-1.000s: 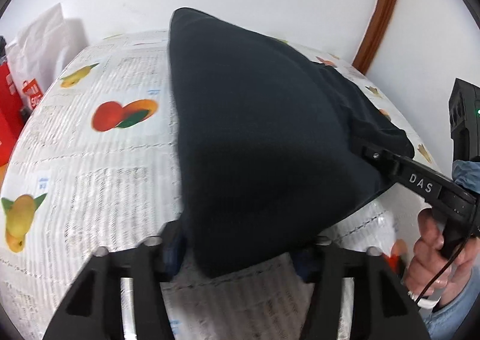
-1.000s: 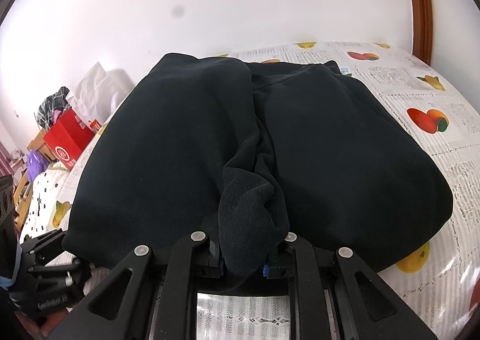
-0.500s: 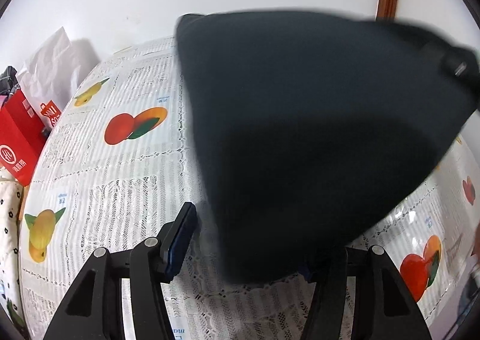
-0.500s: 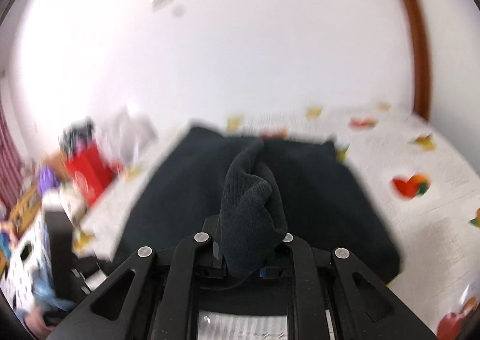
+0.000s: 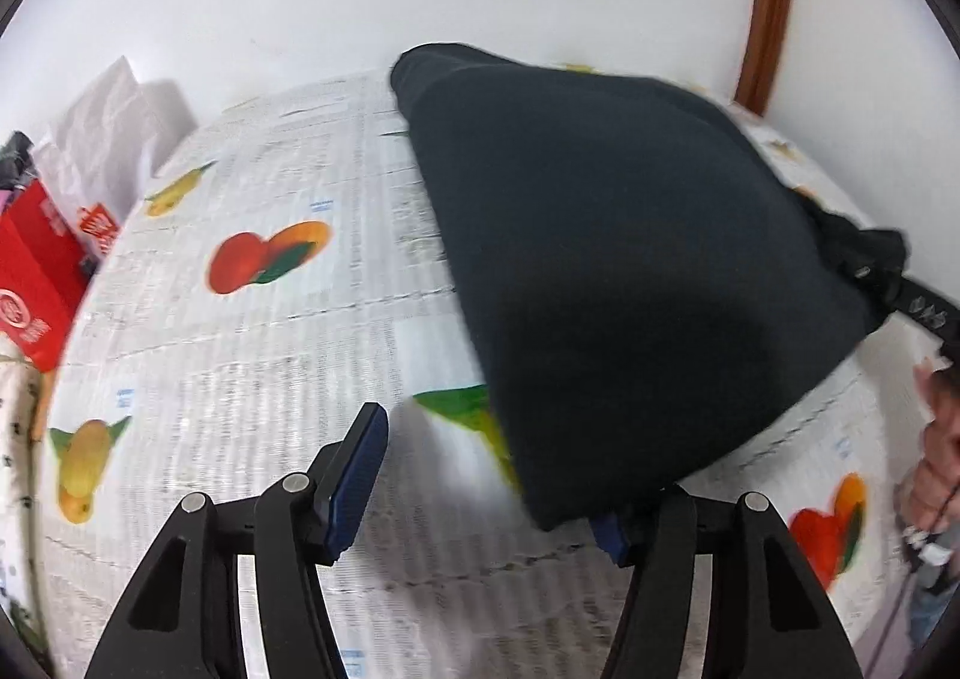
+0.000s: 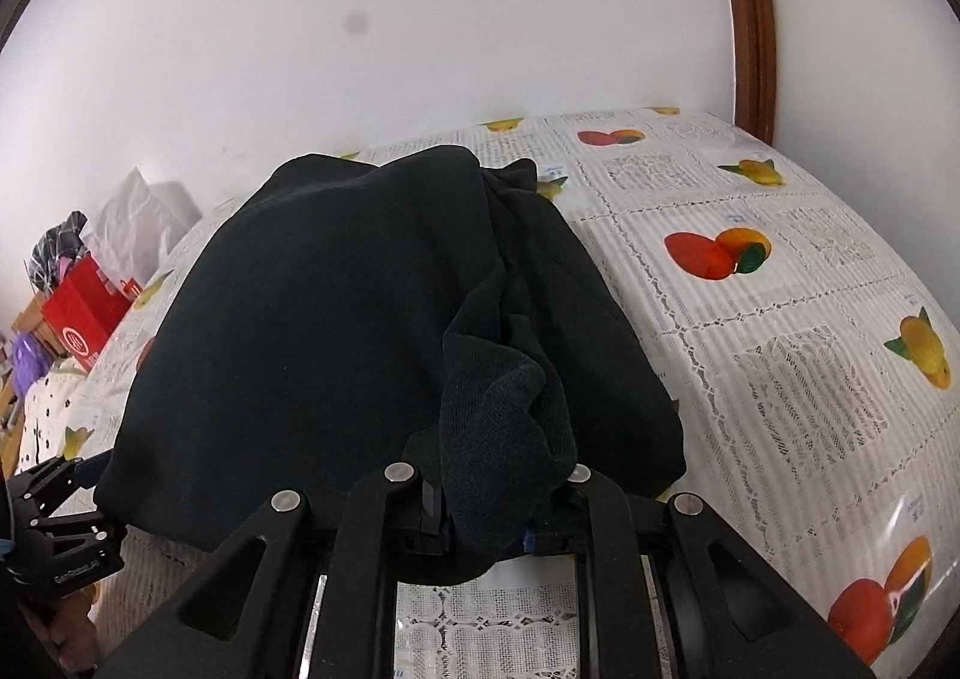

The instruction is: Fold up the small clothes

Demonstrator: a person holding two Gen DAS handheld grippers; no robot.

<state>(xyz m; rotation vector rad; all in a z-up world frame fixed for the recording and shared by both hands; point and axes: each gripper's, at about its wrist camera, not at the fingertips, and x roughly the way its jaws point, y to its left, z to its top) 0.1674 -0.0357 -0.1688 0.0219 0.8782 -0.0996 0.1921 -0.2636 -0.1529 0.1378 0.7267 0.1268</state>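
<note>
A black garment (image 5: 630, 289) lies spread on the fruit-print tablecloth (image 5: 252, 355). In the left wrist view my left gripper (image 5: 486, 505) stands open near the garment's near corner. Its left pad (image 5: 354, 475) is bare, and the corner drapes over the right finger. My right gripper (image 6: 498, 523) is shut on a bunched fold of the black garment (image 6: 504, 421), held up over the rest of the cloth (image 6: 336, 319). From the left wrist view the right gripper (image 5: 870, 274) shows at the garment's right edge, with a person's hand (image 5: 936, 439) behind it.
A red box (image 5: 30, 283) and a white plastic bag (image 5: 114, 139) sit past the table's left side. A white wall runs behind, with a brown door frame (image 6: 750, 13) at the right. Bare tablecloth (image 6: 780, 319) stretches to the right of the garment.
The right gripper swung its bunch of cloth up and sideways and came back low over the garment. The garment's near corner slid right, off my left gripper's left pad.
</note>
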